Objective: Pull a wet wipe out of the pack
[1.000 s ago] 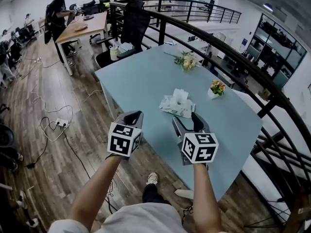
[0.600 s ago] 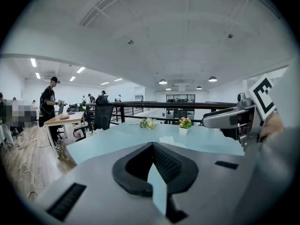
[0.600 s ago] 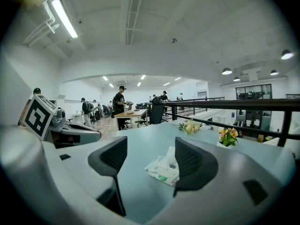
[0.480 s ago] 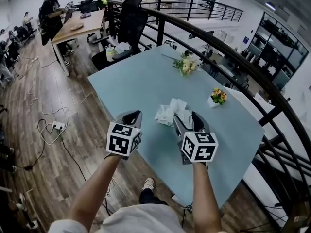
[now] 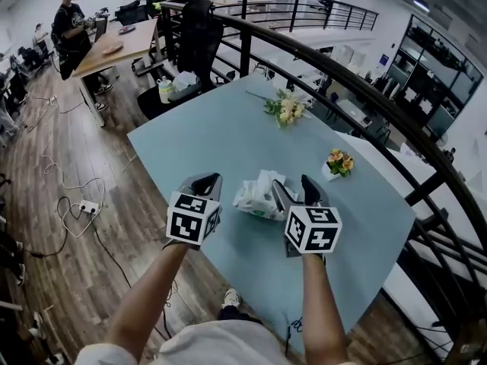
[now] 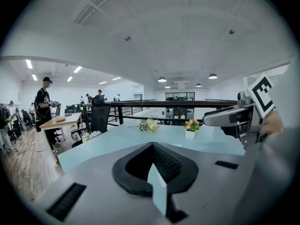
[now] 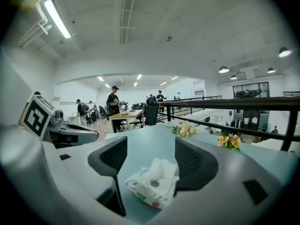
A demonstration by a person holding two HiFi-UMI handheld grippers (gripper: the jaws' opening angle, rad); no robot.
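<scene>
Pale blue rectangular table (image 5: 199,139) sat beside a black metal railing (image 5: 358,90). Left gripper (image 5: 208,179) was pinched shut, empty; right gripper (image 5: 294,183) gaped wide toward the crinkly white wet-wipe pack (image 5: 256,198), nothing gripped.

text: none legible | wipe pack (image 7: 152,186): print seemingly too small to read

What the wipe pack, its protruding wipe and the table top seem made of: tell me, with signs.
Wipe pack: soft plastic film, faintly glossy; it crinkles and sags. Wipe: probably non-woven cloth; white, matte, crumpled in soft folds. Table top: smooth pale blue, low sheen; laminate or painted board, can't tell which.
</scene>
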